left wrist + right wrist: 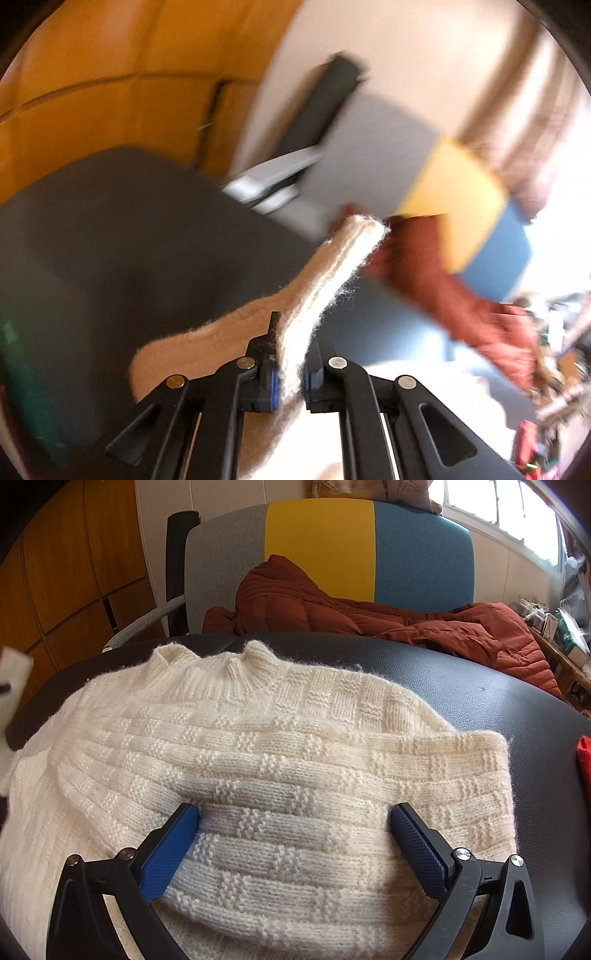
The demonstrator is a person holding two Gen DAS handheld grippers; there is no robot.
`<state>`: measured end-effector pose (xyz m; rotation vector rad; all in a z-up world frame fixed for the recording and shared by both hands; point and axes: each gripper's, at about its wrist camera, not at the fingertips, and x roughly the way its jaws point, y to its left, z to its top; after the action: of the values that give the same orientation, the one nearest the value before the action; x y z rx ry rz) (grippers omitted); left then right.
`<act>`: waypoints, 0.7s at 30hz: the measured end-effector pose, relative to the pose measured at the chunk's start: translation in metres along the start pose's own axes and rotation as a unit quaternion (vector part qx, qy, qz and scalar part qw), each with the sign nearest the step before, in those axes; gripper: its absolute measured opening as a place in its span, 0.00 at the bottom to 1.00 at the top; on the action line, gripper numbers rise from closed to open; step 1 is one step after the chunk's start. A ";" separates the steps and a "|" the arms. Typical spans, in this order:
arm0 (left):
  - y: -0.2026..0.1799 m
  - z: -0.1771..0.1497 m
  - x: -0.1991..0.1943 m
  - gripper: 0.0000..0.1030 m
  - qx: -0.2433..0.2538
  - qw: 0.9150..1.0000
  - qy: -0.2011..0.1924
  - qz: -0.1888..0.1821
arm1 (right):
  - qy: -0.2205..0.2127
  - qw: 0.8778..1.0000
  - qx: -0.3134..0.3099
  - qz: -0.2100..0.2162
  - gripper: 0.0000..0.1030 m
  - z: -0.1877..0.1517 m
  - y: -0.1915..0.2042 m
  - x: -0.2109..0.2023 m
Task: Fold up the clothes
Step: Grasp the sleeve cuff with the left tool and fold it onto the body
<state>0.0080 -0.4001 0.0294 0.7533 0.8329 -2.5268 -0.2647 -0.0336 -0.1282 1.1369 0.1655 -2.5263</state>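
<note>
While the cream-white basket-weave knitted sweater (280, 760) lies spread on the black leather-look surface (517, 716), its ribbed collar pointing toward the grey, yellow and blue upholstered chair (332, 550), the fold looks only partly made. One sleeve already lies crosswise over the body panel, its cuff end reaching toward the sweater's right edge in the right wrist view, so I judge that a first fold is in place.

On the other side the left gripper (288, 369) has its fingers (264, 373) pressed together on a narrow ribbed strip of the same cream knit, probably a cuff or hem edge (the blur makes it hard to say which). That strip rises clear of the surface toward the chair, with more knit hanging below it.

Meanwhile the right gripper (295, 834) hovers low over the lower body of the sweater, its blue-padded fingers (170, 849) spread wide and holding nothing; whether their tips touch the knit I cannot tell.

A rust-red quilted jacket (369, 609) lies heaped beyond the surface on the chair, not yet folded.

Left to do, as I judge it: lay the lifted part across, then fold the body into a compact shape
</note>
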 end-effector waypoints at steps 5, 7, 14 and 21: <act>-0.089 -0.027 -0.018 0.07 0.062 0.989 0.008 -0.131 | 0.001 1.000 -0.001 -0.001 1.00 0.000 0.001 0.000; -0.119 -0.049 -0.012 0.07 0.092 0.982 0.026 -0.161 | 0.001 1.000 0.000 -0.001 1.00 0.000 0.002 0.000; -0.193 -0.131 0.042 0.07 0.167 0.961 0.118 -0.183 | 0.002 1.000 0.002 0.002 1.00 0.000 0.001 0.000; -0.169 -0.174 0.060 0.26 0.174 0.956 0.161 -0.173 | 0.004 1.000 0.004 0.005 1.00 0.001 0.000 0.001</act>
<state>-0.0586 -0.1737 -0.0520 1.2559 0.6684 -2.9580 -0.2659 -0.0338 -0.1281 1.1476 0.1506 -2.5161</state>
